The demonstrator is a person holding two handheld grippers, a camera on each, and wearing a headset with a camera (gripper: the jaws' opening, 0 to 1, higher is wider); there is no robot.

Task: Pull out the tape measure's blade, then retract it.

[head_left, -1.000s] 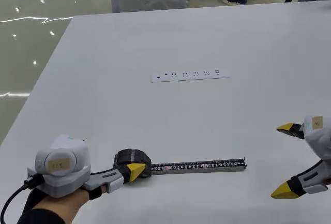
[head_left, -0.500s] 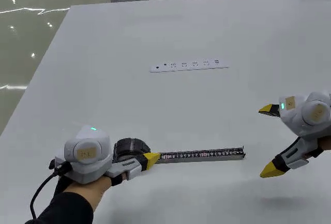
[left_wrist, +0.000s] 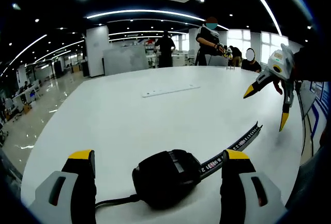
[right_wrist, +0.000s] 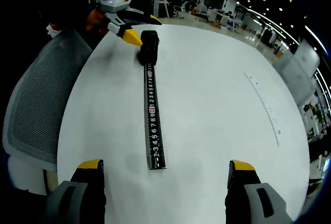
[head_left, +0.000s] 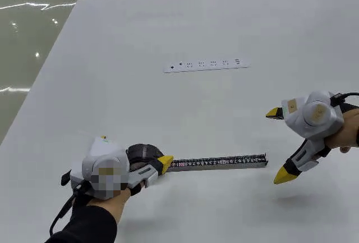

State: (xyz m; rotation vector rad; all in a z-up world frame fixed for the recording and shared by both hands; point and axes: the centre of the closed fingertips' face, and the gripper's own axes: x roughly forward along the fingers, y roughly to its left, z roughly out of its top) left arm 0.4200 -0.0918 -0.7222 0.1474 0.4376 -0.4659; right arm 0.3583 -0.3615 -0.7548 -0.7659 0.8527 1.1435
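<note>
1. The blade [right_wrist: 151,115] lies pulled out on the table [head_left: 168,30], with white numerals 1 to 9 readable.
2. My left claw [left_wrist: 159,155] gapes wide, straddling the case [left_wrist: 166,177].
3. My right claw [right_wrist: 165,165], wide open and empty, has drawn nearer the blade's tip.

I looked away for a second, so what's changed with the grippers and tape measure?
The left gripper slid forward, its open jaws now straddling the tape measure case. The right gripper, open, moved in toward the end of the blade. Nothing gripped. Blade stayed extended; power strip unmoved.
</note>
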